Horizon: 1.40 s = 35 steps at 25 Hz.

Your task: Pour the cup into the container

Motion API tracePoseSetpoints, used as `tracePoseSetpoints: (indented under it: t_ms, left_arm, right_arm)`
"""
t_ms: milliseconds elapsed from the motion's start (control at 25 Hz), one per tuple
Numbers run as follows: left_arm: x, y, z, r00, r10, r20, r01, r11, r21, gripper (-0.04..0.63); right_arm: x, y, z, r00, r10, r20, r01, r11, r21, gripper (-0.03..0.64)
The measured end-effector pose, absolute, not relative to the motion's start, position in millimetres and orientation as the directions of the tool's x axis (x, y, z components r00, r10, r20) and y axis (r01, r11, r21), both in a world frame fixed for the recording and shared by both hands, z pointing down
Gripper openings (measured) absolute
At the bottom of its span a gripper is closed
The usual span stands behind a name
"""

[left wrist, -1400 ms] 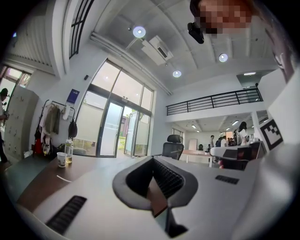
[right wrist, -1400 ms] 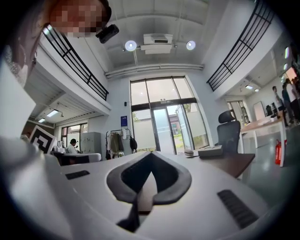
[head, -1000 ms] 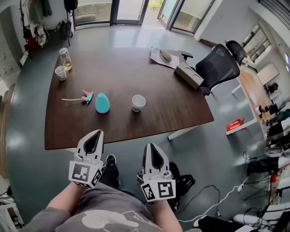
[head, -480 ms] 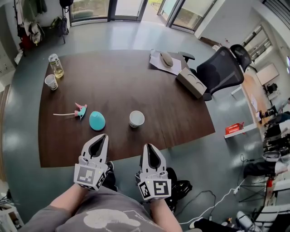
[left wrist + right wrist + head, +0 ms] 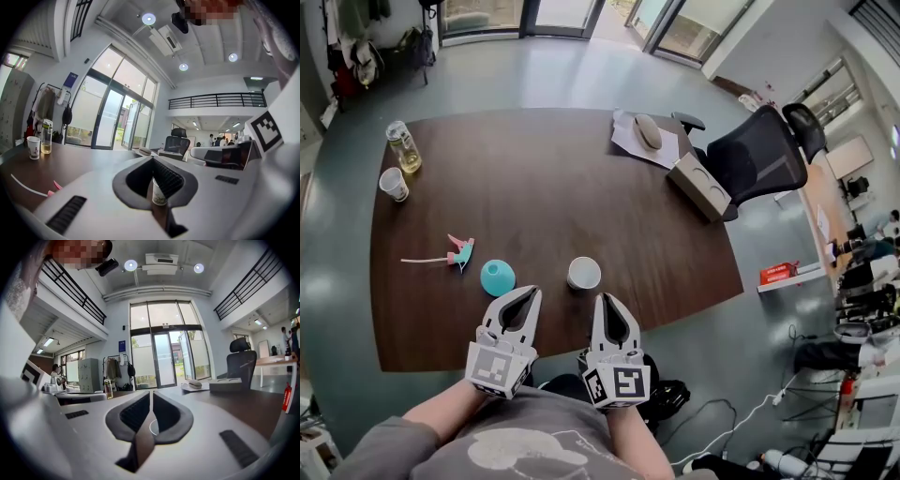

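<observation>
Left tool [image 5: 531, 293], right tool [image 5: 602, 301]: since a second ago I've carried both over the near edge of the dark wooden table [image 5: 544, 187].
White paper cup [image 5: 583, 273]: upright; both tools just short of it.
Left jaws: together, empty.
Right jaws: just eased a sliver apart, practically together, empty.

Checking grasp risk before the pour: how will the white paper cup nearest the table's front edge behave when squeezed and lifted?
The paper cup looks thin-walled, so it probably dents under a firm squeeze. It stands upright and open-topped, so a sideways nudge may tip it. Its contents aren't visible; likely light, yet it could spill.
</observation>
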<state>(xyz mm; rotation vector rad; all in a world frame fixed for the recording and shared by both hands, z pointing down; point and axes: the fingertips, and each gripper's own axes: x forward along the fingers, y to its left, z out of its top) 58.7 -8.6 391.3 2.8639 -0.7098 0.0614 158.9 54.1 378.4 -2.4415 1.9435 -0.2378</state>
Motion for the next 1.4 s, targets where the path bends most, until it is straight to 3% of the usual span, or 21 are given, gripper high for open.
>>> tracePoseSetpoints:
  t_ms: [280,920,1400]
  left_arm:
    - [68.0,-19.3,409.5,0.858,-0.496,0.133,-0.514,-0.838,0.185,0.008]
    - [92.6,-4.9,437.9,0.779,-0.589,0.214,-0.624,-0.761,0.177,0.008]
    - [89.5,-15.4,462.5,0.720,-0.644,0.258,-0.689,-0.707,0.159,0.008]
  right_arm:
    - [175.0,40.9,393.8,0.160,-0.976,0.151,-0.980,-0.175,-0.090,0.014]
    - [196.8,37.3,442.6,-0.075,-0.960,0.271,-0.996,0.058,-0.071,0.241]
    - [191.6,29.3,505.7,-0.160,-0.908,0.387,-0.987,0.141,-0.076,0.295]
